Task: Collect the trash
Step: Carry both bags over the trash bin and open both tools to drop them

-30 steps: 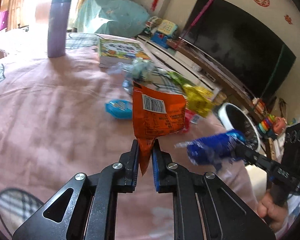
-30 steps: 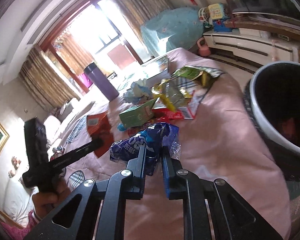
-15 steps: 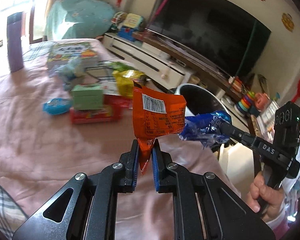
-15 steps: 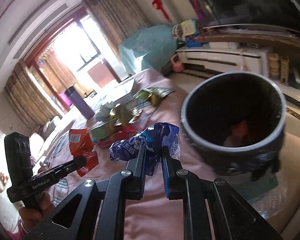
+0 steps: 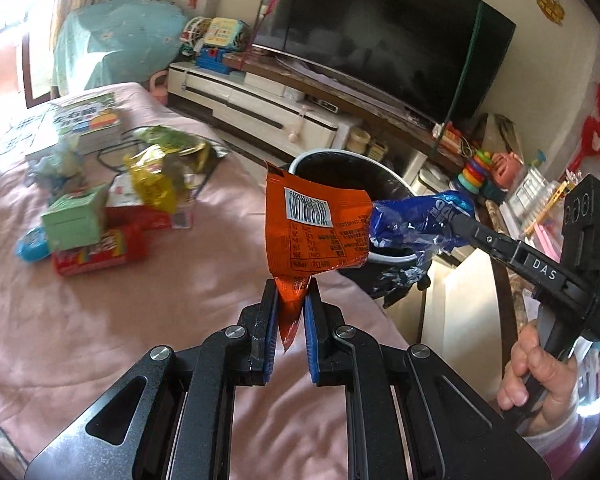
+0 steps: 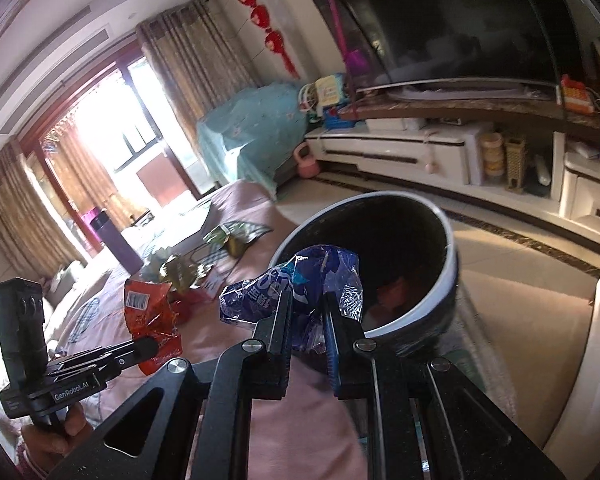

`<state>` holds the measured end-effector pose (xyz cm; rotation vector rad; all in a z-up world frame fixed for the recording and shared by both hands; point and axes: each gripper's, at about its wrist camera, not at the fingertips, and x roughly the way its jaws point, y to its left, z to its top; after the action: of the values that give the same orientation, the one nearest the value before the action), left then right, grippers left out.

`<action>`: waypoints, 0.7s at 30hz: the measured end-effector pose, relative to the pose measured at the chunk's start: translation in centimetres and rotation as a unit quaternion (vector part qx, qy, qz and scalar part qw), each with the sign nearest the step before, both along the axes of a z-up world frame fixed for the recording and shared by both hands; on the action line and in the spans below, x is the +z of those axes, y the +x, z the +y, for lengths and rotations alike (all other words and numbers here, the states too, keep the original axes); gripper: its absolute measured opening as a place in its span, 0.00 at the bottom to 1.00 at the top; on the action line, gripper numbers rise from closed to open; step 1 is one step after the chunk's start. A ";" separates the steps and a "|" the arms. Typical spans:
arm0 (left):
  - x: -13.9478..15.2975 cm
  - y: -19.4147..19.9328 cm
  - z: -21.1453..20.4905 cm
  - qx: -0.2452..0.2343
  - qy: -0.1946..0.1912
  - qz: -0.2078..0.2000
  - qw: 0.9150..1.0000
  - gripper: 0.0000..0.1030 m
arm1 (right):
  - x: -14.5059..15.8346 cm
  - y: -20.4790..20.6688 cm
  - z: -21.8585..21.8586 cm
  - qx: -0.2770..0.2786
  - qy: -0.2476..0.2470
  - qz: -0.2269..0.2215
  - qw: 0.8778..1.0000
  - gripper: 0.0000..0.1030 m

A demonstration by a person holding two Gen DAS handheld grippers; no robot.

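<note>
My left gripper (image 5: pixel 291 286) is shut on an orange snack wrapper (image 5: pixel 316 228) and holds it upright above the pink bed edge, close to the bin. My right gripper (image 6: pixel 306 300) is shut on a crumpled blue wrapper (image 6: pixel 292 280) held over the near rim of the round black bin with a white rim (image 6: pixel 452 264). The bin also shows in the left wrist view (image 5: pixel 328 156), behind both wrappers, with the blue wrapper (image 5: pixel 416 220) over it. The orange wrapper shows in the right wrist view (image 6: pixel 152 316) at the left.
More trash lies on the pink bedspread (image 5: pixel 120 320): a green box (image 5: pixel 74 222), a red packet (image 5: pixel 100 250), a yellow wrapper (image 5: pixel 152 180), a blue item (image 5: pixel 30 242). A book (image 5: pixel 86 122) lies further back. A TV (image 5: pixel 384 32) and white cabinet (image 6: pixel 420 152) stand beyond the bin.
Both grippers have swung from over the bed toward the bin, each still holding its wrapper. The blue wrapper now hangs over the bin's rim and the orange one is beside it.
</note>
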<state>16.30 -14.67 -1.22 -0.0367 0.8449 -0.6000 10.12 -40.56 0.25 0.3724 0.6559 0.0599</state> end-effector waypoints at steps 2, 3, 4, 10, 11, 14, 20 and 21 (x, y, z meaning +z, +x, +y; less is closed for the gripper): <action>0.0 0.3 -0.8 -0.005 0.002 0.000 1.000 0.10 | 0.0 -0.1 -0.8 -0.007 -0.004 -0.001 1.000 0.14; 0.1 0.4 -1.1 -0.007 0.003 0.000 1.000 0.10 | 0.0 -0.1 -1.2 -0.012 -0.006 -0.002 1.000 0.14; 0.2 0.7 -1.6 -0.010 0.004 0.001 1.000 0.10 | 0.1 -0.1 -1.5 -0.015 -0.008 -0.002 1.000 0.14; 0.4 2.0 -4.0 -0.023 0.014 -0.001 1.000 0.10 | 0.3 0.5 -2.9 -0.027 -0.027 -0.003 0.999 0.14; 0.4 2.2 -4.4 -0.025 0.016 0.000 1.000 0.11 | 0.4 0.7 -3.0 -0.028 -0.030 -0.003 0.999 0.14; 0.4 2.8 -5.6 -0.032 0.018 0.002 0.999 0.10 | 0.3 1.3 -3.7 -0.031 -0.034 0.001 0.999 0.14; 0.1 3.9 -7.8 -0.049 0.027 0.007 0.998 0.10 | 0.0 2.5 -4.6 -0.033 -0.045 0.013 0.998 0.14; 0.1 4.1 -8.0 -0.051 0.028 0.008 0.998 0.10 | 0.0 2.6 -4.6 -0.034 -0.047 0.015 0.998 0.14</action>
<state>20.37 -22.66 -1.16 0.0531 0.8822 -0.6723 12.75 -45.21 0.21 0.3042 0.6734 -0.0413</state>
